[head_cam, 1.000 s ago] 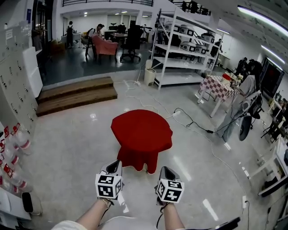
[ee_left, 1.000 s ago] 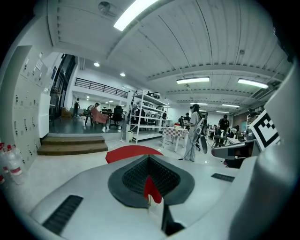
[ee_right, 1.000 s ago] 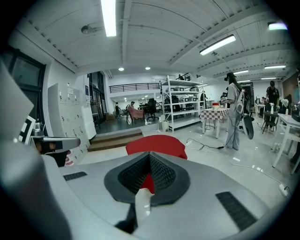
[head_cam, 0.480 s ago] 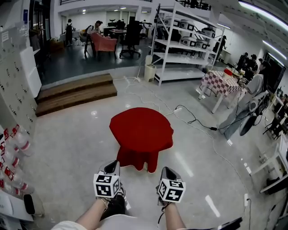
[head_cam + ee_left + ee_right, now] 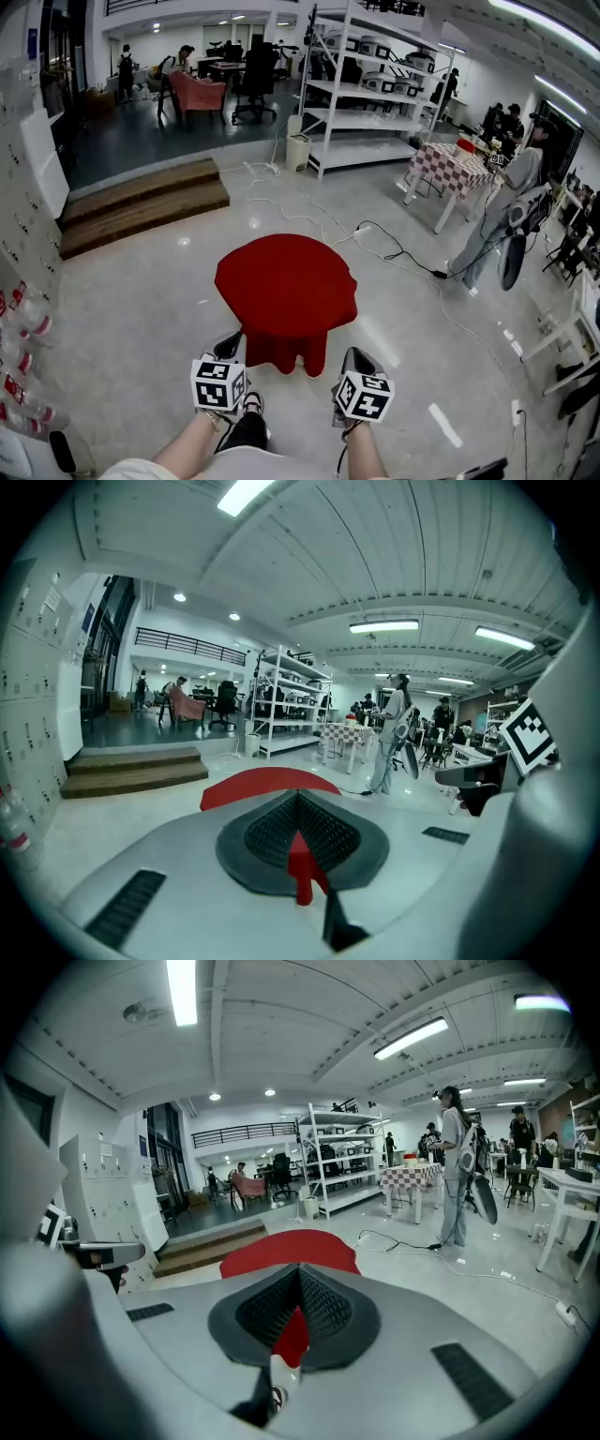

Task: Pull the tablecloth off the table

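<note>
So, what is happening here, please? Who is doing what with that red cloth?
A person holds a gripper in each hand and faces a red tablecloth, which fully covers a small round table. The left gripper and the right gripper are both shut and empty, held short of the cloth's near edge. The cloth hangs down at the front, untouched, so the pull has not yet begun. Another person stands beside a checkered table farther off.
</note>
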`<state>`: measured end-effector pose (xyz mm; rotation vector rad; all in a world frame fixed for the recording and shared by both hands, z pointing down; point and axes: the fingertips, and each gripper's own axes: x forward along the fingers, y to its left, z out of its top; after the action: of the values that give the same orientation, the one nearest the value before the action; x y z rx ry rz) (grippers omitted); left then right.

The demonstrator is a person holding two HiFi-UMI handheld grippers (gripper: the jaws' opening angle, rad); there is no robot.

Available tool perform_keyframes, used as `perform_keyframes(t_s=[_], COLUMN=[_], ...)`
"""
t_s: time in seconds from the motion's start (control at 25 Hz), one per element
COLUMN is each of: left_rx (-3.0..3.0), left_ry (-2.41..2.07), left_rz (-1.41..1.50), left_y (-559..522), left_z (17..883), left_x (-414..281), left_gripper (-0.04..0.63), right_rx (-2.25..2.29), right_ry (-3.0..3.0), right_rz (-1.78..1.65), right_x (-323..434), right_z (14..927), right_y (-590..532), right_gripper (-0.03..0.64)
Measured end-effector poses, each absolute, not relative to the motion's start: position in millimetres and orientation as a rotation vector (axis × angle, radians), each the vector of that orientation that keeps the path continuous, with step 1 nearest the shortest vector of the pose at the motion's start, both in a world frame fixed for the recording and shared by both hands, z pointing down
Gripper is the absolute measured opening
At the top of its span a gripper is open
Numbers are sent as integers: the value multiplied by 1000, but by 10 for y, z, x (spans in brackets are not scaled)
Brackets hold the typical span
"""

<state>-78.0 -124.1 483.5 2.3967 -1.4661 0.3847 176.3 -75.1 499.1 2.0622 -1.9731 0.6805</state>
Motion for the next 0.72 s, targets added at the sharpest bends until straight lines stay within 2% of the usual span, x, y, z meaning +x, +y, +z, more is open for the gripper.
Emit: perform_keyframes(t_s=[0.72], left_rx=[2317], left_ry=[-1400], left_rz=[429], left_y=[-2788], left_z=[5235], left_x=[-855], left_gripper=[17], right_rx=[2055], right_ry=[-1837], right_rz=[753], right_x=[1863], right_z=[5279], right_y=[-2008], right_gripper=[26])
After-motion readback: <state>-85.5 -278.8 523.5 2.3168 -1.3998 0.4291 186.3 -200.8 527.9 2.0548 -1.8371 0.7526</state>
